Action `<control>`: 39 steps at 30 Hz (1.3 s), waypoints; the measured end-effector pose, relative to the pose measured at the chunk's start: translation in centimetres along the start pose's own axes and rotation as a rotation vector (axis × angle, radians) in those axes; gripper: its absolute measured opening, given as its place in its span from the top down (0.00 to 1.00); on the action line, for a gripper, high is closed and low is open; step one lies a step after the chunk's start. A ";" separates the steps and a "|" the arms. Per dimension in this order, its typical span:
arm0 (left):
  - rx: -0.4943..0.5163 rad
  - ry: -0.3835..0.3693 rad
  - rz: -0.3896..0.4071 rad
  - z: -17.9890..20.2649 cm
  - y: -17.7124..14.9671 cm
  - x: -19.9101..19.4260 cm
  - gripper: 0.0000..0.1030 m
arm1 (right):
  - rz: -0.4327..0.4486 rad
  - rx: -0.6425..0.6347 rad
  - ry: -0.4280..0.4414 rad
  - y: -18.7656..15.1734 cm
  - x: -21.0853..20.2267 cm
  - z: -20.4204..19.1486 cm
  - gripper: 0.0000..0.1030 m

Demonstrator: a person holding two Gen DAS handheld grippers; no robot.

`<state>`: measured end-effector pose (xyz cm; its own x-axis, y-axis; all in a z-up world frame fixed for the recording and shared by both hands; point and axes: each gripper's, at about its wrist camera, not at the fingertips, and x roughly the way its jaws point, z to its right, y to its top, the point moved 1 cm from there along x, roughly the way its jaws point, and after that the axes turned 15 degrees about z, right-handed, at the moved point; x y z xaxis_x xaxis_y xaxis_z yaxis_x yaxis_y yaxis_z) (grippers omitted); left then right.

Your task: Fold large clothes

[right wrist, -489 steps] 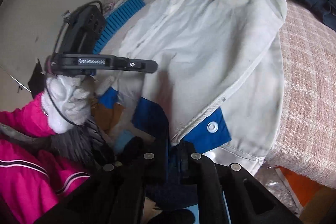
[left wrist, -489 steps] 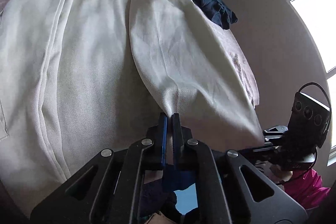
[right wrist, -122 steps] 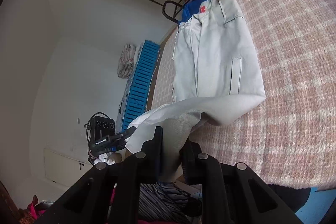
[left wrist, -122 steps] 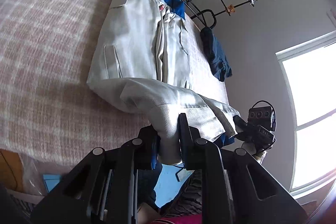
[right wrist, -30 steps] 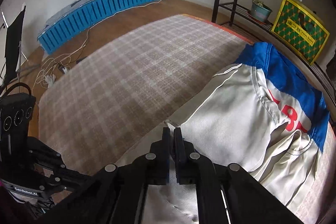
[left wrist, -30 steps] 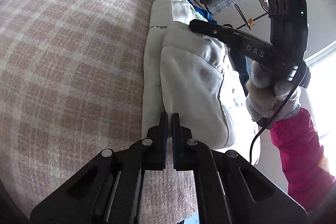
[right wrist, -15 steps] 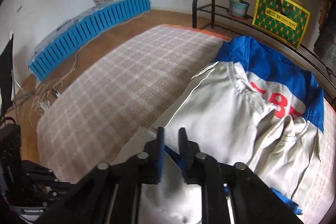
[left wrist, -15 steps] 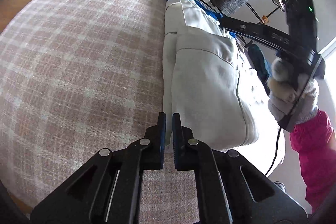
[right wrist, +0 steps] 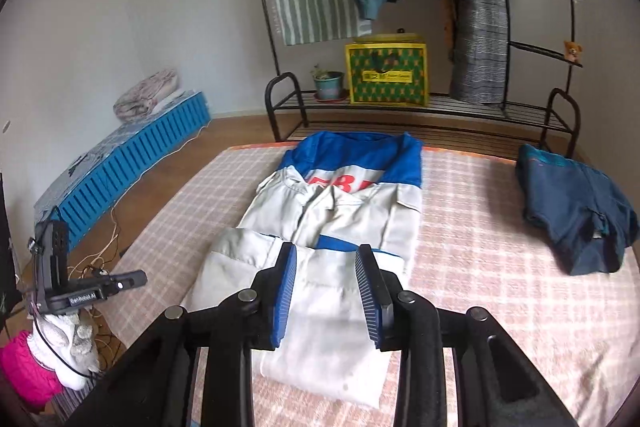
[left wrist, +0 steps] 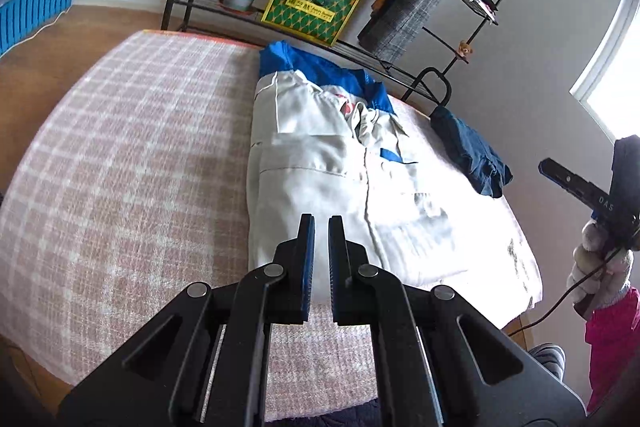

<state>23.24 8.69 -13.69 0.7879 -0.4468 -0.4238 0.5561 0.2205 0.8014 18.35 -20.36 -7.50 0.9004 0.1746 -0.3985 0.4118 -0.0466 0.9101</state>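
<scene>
A white work jacket [right wrist: 340, 215] with a blue collar and red letters lies on the bed, its lower half folded up over its front. In the left wrist view the jacket [left wrist: 320, 155] runs away from me along the bed. My right gripper [right wrist: 326, 251] hovers above the folded part with its jaws opening; no cloth is between the pads. My left gripper [left wrist: 321, 223] is shut and empty, raised over the jacket's near end. Each gripper shows in the other's view, held by a gloved hand: the left gripper [right wrist: 136, 279] off the bed's left side, the right gripper [left wrist: 546, 166] at the right.
A pink plaid blanket [right wrist: 480, 267] covers the bed. A crumpled navy garment [right wrist: 572, 215] lies at its right side. Behind the bed stands a black rack [right wrist: 400, 111] with hanging clothes, a yellow-green bag [right wrist: 386, 75] and a plant pot [right wrist: 329, 85]. A blue slatted block [right wrist: 132, 163] lies left.
Both grippers have drawn back and up from the jacket, the right one much farther. The right jaws, shut a second ago, have parted. The folded jacket lies free on the bed.
</scene>
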 end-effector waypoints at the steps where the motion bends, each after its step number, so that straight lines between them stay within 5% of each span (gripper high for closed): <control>1: 0.012 -0.004 0.012 0.6 0.6 -0.5 0.97 | 0.007 -0.011 -0.006 0.1 -1.2 0.0 0.68; 8: 0.094 -0.069 0.061 5.0 4.9 -4.5 0.97 | 0.074 0.009 -0.049 2.5 -8.6 -0.9 0.56; 18: 0.195 -0.102 0.040 8.6 8.8 -6.4 0.96 | 0.107 -0.041 -0.032 3.6 -12.8 -2.3 0.56; 24: 0.229 -0.068 -0.059 7.6 6.8 -2.4 0.96 | 0.024 -0.087 0.003 1.5 -7.5 -2.0 0.59; 31: 0.236 -0.049 -0.246 4.7 1.9 5.1 0.96 | -0.163 -0.010 -0.006 -5.1 2.9 1.1 0.61; 39: 0.295 -0.042 -0.333 2.7 -0.6 13.6 0.96 | -0.291 0.010 -0.010 -11.8 9.8 2.8 0.64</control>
<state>32.91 0.18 -18.77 0.5638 -0.4879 -0.6664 0.6733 -0.1957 0.7130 22.72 -20.88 -22.49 0.7455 0.1727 -0.6437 0.6542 -0.0054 0.7563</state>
